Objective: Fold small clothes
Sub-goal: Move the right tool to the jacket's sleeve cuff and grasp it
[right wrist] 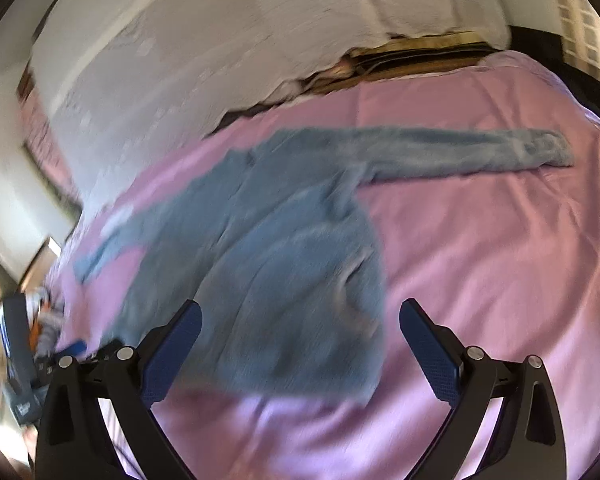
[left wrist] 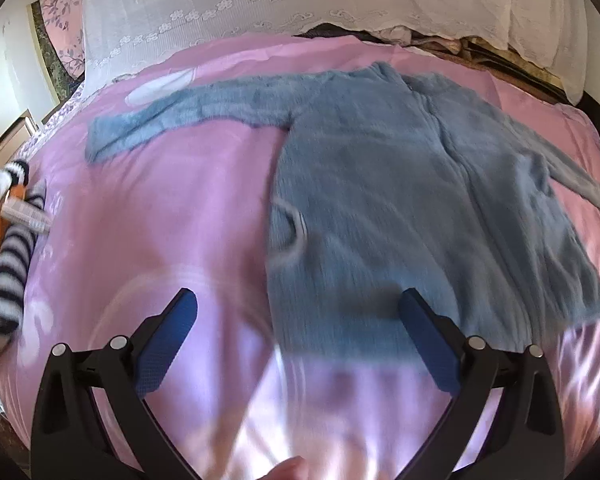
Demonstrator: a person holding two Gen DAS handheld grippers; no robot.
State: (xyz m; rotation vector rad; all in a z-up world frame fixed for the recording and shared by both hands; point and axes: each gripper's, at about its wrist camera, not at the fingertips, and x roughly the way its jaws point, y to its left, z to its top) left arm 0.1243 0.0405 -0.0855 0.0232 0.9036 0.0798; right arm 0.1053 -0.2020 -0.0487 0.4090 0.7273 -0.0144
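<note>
Lying flat on a pink bedsheet (left wrist: 160, 216) is a blue fuzzy sweater (left wrist: 400, 200), body spread out and both sleeves stretched sideways — one sleeve reaches toward the left of the left wrist view, its cuff resting near a pale printed patch on the sheet; the other trails off toward the right edge; a small looped cord sits on the sweater's left side, low on the body.

The left gripper (left wrist: 298, 304) hovers over the sweater's lower hem, its blue-padded fingers (left wrist: 172, 344) spread wide with nothing between them; the hem's left corner lies between the two fingers in this view, and whether the pads touch the cloth cannot be told. The right gripper (right wrist: 300, 316) is likewise spread wide and empty, hovering over the lower part of the sweater (right wrist: 268, 248); this view is blurred, yet one long sleeve shows clearly, laid straight across the sheet (right wrist: 480, 260) toward the right.

Beyond the sweater a white lace cover (left wrist: 260, 4) drapes over the head of the bed; at the left edge of the left wrist view a black-and-white striped garment (left wrist: 10, 272) lies beside something orange; a fingertip (left wrist: 288, 470) shows at the bottom edge.
</note>
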